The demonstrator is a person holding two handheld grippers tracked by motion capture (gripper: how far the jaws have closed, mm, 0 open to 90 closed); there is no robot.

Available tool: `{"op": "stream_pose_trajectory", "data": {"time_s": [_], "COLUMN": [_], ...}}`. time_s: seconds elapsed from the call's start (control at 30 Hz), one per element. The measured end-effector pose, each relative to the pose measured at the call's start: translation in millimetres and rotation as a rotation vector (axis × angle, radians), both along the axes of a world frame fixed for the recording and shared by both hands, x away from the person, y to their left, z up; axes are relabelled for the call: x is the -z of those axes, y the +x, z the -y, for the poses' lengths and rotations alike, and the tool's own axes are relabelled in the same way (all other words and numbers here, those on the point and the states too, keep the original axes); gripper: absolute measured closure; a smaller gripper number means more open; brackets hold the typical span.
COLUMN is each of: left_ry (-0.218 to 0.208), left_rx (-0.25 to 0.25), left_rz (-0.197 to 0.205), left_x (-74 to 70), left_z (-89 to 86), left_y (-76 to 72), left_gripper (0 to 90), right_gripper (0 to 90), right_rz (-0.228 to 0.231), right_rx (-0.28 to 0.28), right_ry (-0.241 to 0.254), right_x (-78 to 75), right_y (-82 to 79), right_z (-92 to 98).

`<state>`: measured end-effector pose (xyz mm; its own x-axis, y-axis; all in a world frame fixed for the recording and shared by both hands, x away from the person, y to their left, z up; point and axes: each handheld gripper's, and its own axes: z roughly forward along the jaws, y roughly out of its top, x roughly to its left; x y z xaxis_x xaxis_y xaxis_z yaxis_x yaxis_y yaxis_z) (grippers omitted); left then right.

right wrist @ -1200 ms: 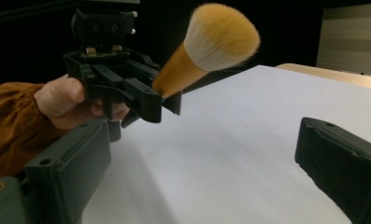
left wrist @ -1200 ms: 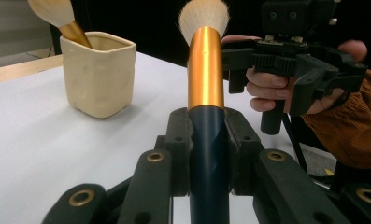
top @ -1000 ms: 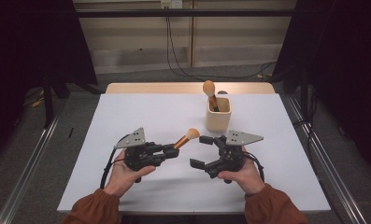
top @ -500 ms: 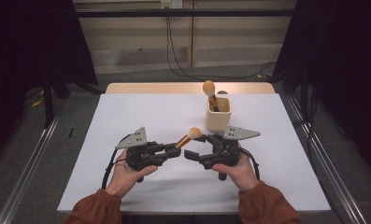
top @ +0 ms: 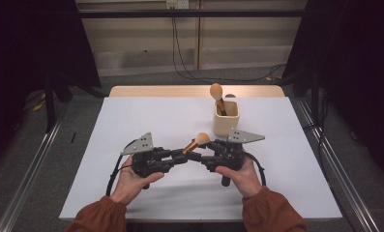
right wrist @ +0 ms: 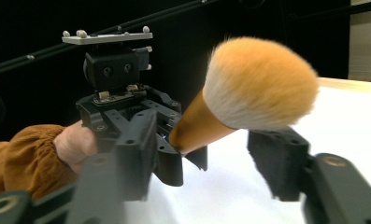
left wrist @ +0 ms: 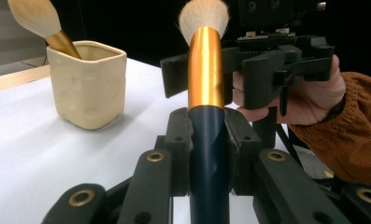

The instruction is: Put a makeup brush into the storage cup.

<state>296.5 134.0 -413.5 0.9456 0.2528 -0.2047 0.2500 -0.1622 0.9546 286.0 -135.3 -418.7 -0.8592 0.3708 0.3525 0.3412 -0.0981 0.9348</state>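
A: Where's the brush (top: 195, 143)?
B: Off the table (top: 131, 121), near its front edge, mid-width. Left gripper (top: 176, 159) pinches the dark handle, jaws pressed tight on both sides. Gold ferrule and bristle head stick out past the tips, angled up toward the right gripper (top: 198, 157).

A: And the right one?
B: Jaws have just been closing, with the brush between them. Right gripper view: bristle head (right wrist: 260, 84) sits in the gap, pads spread either side and not pressing on it. Left gripper view has one right jaw crossing behind the ferrule (left wrist: 205, 67).

A: Containers?
B: One cream cup (top: 225, 117), toward the back edge, right of centre, just behind the right gripper. A second brush (top: 217, 95) stands in it, head up, leaning left.

A: Counts?
B: Two brushes, one cup, two grippers, two hands. One brush held, one in the cup.
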Motion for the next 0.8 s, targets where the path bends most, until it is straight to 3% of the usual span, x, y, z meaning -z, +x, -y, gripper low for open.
{"op": "stream_pose_trajectory", "data": {"time_s": [0.3,0.6,0.8], "left_ry": [0.000,0.017,0.019], "left_rx": [0.004,0.021,0.017], "left_rz": [0.002,0.016,0.016], "left_x": [0.9,3.1,3.7], "left_z": [1.1,3.4,3.1], "left_y": [-0.6,-0.8,0.0], "left_gripper": [74.2,73.7,72.7], "right_gripper": [61.8,69.2,70.9], "right_rz": [-0.029,-0.056,-0.068], "right_rx": [-0.029,-0.053,-0.059], "right_ry": [0.032,0.081,0.083], "right_x": [3.0,2.6,3.2], "right_y": [2.0,3.4,3.9], "right_z": [-3.6,-3.5,-4.0]}}
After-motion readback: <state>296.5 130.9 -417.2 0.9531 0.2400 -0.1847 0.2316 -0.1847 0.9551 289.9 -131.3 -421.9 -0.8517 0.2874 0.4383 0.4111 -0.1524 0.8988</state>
